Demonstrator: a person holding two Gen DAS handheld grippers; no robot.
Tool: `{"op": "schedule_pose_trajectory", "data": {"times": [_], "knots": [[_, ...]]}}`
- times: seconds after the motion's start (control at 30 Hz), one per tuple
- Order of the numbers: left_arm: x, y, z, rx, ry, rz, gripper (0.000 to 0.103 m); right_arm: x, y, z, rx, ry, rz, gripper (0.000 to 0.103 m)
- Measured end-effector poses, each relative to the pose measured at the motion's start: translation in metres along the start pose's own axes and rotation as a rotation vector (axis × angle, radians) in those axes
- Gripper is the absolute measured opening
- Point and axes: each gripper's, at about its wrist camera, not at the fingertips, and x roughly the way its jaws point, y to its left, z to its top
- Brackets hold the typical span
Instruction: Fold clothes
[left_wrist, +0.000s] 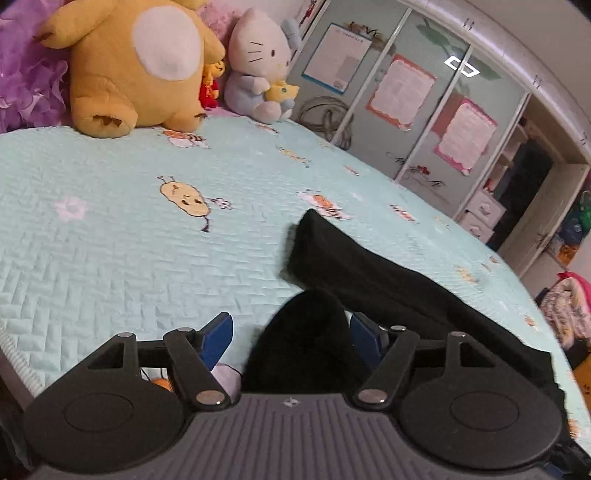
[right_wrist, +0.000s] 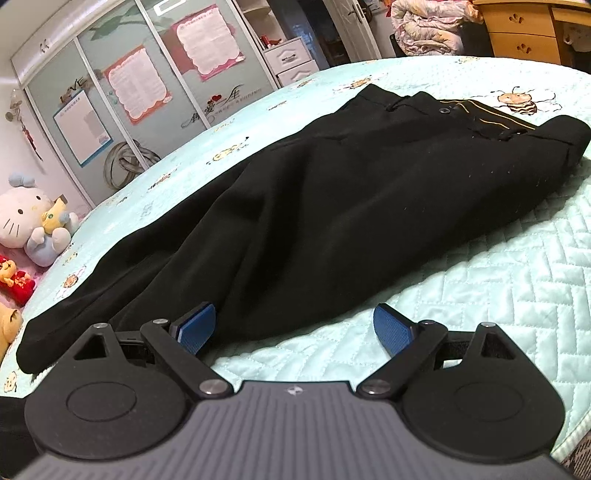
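The only writing that reads clearly is "LOVE" on the frosted sliding wardrobe doors (right_wrist: 147, 92), above a script decal with red hearts too ornate to make out; the pink-bordered notice sheets (right_wrist: 137, 82) carry print too small to read.

The black trousers (right_wrist: 332, 192) lie spread across the pale mint quilted bedspread (right_wrist: 498, 280), which is stitched in a herringbone pattern and printed with cartoon bees; the right wrist view alone shows the waistband (right_wrist: 480, 110) at the far end, with its button and thin gold stripes, and a wooden drawer unit (right_wrist: 524, 33) beyond the bed; the left wrist view alone shows a large yellow plush bear (left_wrist: 136, 66) with a white belly patch at the head of the bed, beside a white cat plush (left_wrist: 258, 66), which the right view also catches at its edge.

The left gripper (left_wrist: 291, 332) has its blue ribbed pads spread apart, with a soft black bunch of trouser leg (left_wrist: 306, 339) rising between them; the cloth touches the right-hand pad but is not squeezed; the right gripper (right_wrist: 295, 328) stands released, wide apart, one pad at the trouser edge and one over bare quilt.
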Motion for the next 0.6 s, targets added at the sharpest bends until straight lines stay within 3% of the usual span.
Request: {"op": "schedule_pose_trajectory", "data": {"times": [0.27, 0.43, 0.53, 0.6], "knots": [[0.026, 0.004, 0.001, -0.014, 0.074, -0.075, 0.074, -0.003, 0.001, -0.003, -0.025, 0.014, -0.017, 0.092], [0.020, 0.018, -0.004, -0.112, 0.077, -0.171, 0.074, -0.008, 0.003, -0.005, -0.030, 0.011, -0.018, 0.092], [0.027, 0.017, -0.011, -0.064, 0.142, -0.197, 0.072, -0.008, 0.007, -0.012, -0.048, 0.024, -0.012, 0.092], [0.031, 0.012, -0.018, -0.010, 0.189, -0.220, 0.063, -0.007, 0.010, -0.017, -0.068, 0.035, -0.015, 0.092]]}}
